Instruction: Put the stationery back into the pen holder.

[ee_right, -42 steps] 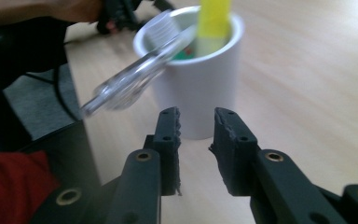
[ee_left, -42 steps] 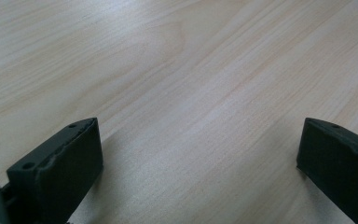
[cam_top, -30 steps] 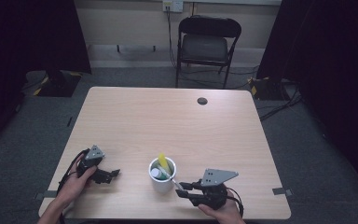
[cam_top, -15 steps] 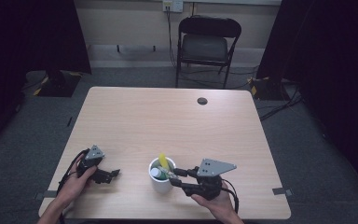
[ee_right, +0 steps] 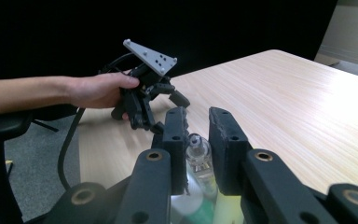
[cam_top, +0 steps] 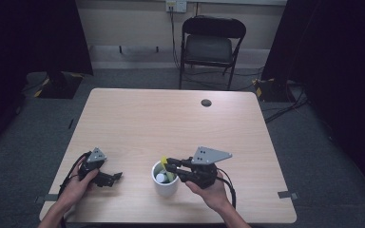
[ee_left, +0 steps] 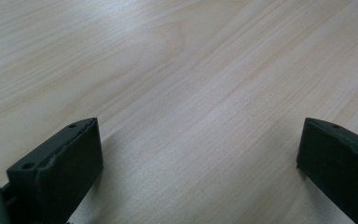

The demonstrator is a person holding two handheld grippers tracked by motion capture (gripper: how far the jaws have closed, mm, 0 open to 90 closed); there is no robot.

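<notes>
Item in hand, extraction step: right tool [ee_right: 198, 122] clenched on the neck of a small clear bottle [ee_right: 198, 150] directly above the white cup [cam_top: 165, 183]; left tool [cam_top: 115, 176] released, idle on counter [cam_top: 142, 118]; next, likely a straight upward lift clearing the cup's rim.

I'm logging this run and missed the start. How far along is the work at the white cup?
The white cup stands near the table's front edge with a yellow item and others inside. The right gripper is over the cup, jaws closing around a small clear bottle. Lifting it out remains. The left gripper rests open on the table.
</notes>
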